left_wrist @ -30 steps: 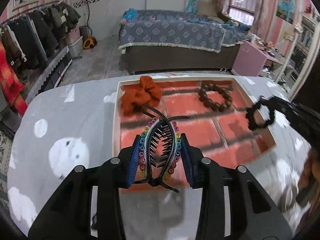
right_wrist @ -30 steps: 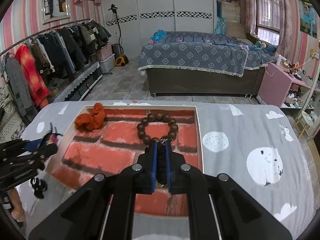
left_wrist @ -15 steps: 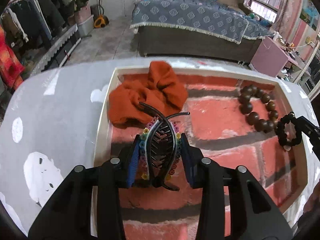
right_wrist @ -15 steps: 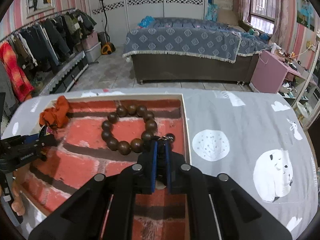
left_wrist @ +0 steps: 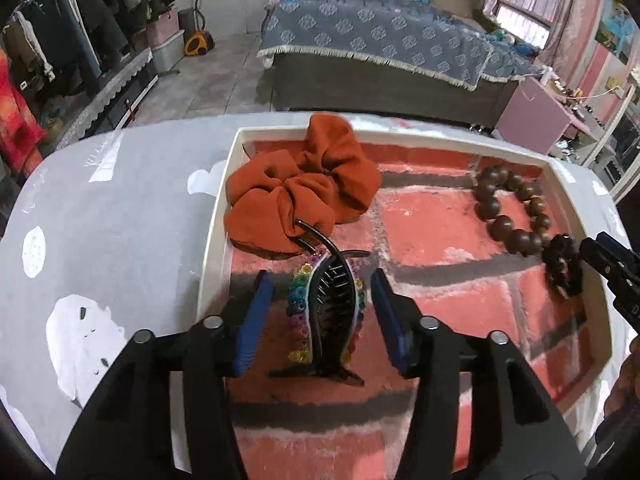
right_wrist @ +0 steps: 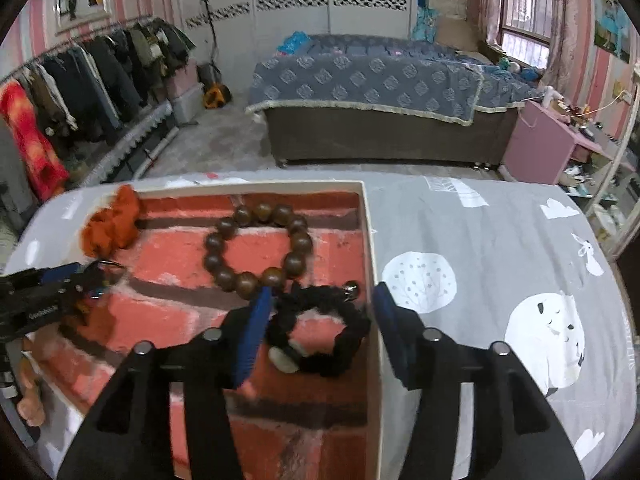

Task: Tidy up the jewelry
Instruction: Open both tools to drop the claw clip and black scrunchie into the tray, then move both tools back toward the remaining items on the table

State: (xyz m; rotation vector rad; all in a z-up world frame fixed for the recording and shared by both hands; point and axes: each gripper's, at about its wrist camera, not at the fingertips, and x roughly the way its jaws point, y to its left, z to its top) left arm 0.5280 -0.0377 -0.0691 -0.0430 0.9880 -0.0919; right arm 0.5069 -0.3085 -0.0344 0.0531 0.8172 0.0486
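Both hand-held grippers just opened, wide | hair clip [left_wrist: 326, 312], black bracelet [right_wrist: 320, 330] released | tray [left_wrist: 216, 216] cut off

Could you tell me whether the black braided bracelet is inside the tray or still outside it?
Inside. The black braided bracelet lies on the tray floor against its right wall, between the right gripper jaws, which have just opened and no longer touch it.

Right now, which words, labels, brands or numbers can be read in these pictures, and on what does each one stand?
left tongs: one short line of white print on the black side, too small and blurred to read. Its jaws have just been opening, with the hair clip loose between them.
tray, tablecloth, wall picture: no readable text.
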